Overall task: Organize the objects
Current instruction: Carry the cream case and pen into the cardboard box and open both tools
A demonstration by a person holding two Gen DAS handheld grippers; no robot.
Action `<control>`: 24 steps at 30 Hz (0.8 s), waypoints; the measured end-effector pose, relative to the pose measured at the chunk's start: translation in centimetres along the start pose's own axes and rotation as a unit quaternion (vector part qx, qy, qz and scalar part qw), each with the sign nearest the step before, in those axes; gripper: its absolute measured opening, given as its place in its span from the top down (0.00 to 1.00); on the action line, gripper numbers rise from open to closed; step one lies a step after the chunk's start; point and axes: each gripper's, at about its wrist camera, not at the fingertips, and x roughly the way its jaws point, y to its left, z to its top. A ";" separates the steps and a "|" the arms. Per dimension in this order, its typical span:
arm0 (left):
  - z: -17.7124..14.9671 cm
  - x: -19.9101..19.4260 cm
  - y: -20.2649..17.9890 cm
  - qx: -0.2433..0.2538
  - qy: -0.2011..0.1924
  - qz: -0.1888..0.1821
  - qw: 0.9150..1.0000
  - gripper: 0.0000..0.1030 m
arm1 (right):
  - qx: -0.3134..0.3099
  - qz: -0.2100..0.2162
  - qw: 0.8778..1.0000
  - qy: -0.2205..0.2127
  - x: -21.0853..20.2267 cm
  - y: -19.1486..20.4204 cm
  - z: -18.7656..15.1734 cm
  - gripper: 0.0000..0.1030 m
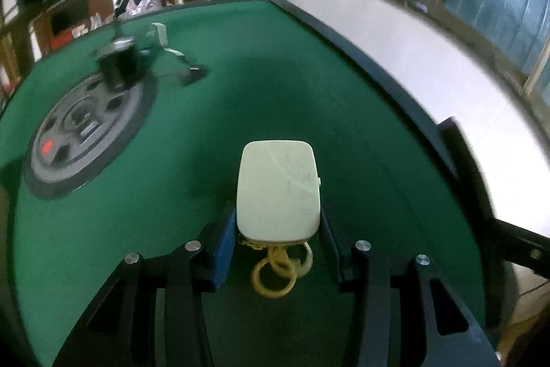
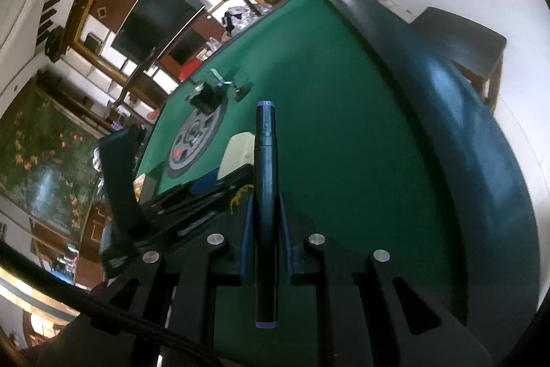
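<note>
Left wrist view looks down on a green table (image 1: pixel 309 98), where the left gripper (image 1: pixel 278 229) has a cream rounded box (image 1: pixel 276 191) between its 2 fingers. The blue pad sits against the box's left edge and the dark finger against its right, so the jaws, partly closed, grip it. Yellow rings (image 1: pixel 275 274) trail from the box's near end, between the fingers. Farther left lie a grey wheel-patterned disc (image 1: pixel 86 129) and a blurred black object (image 1: pixel 118 64). Right wrist view shows the right gripper (image 2: pixel 264 205) squeezed tight on a dark pen (image 2: pixel 264 195), which runs lengthwise between the fingers, its tip reaching well beyond them.
</note>
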 end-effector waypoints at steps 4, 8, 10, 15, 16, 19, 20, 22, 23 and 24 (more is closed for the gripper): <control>-0.7 -3.9 3.2 -0.032 -0.027 -0.004 0.999 0.62 | -0.023 0.011 1.000 0.013 1.2 2.8 -0.6 0.88; -2.5 -8.9 8.2 -0.079 -0.057 0.004 0.995 0.62 | -0.058 0.039 0.997 0.035 3.3 7.2 -1.2 0.88; -3.9 -11.4 11.0 -0.111 -0.071 0.014 0.991 0.61 | -0.074 0.057 0.994 0.048 4.5 9.3 -1.6 0.88; -7.2 -17.4 18.0 -0.174 -0.116 0.061 0.976 0.61 | -0.123 0.113 0.981 0.096 9.0 16.9 -3.1 0.88; -7.8 -18.3 19.1 -0.182 -0.123 0.073 0.973 0.61 | -0.137 0.125 0.977 0.108 10.3 18.9 -3.6 0.88; -9.9 -20.7 22.4 -0.210 -0.140 0.102 0.962 0.61 | -0.169 0.142 0.967 0.130 12.6 22.8 -5.5 0.88; -10.6 -21.3 23.5 -0.218 -0.144 0.112 0.959 0.61 | -0.183 0.151 0.961 0.140 13.7 24.8 -6.3 0.88; -11.9 -22.1 25.7 -0.231 -0.149 0.133 0.952 0.61 | -0.202 0.162 0.953 0.156 15.3 27.2 -7.5 0.88; -12.5 -22.3 26.7 -0.237 -0.148 0.142 0.950 0.61 | -0.210 0.165 0.950 0.163 16.1 28.3 -8.1 0.88; -13.0 -22.4 27.7 -0.245 -0.144 0.148 0.947 0.61 | -0.217 0.165 0.947 0.170 17.0 29.3 -8.7 0.88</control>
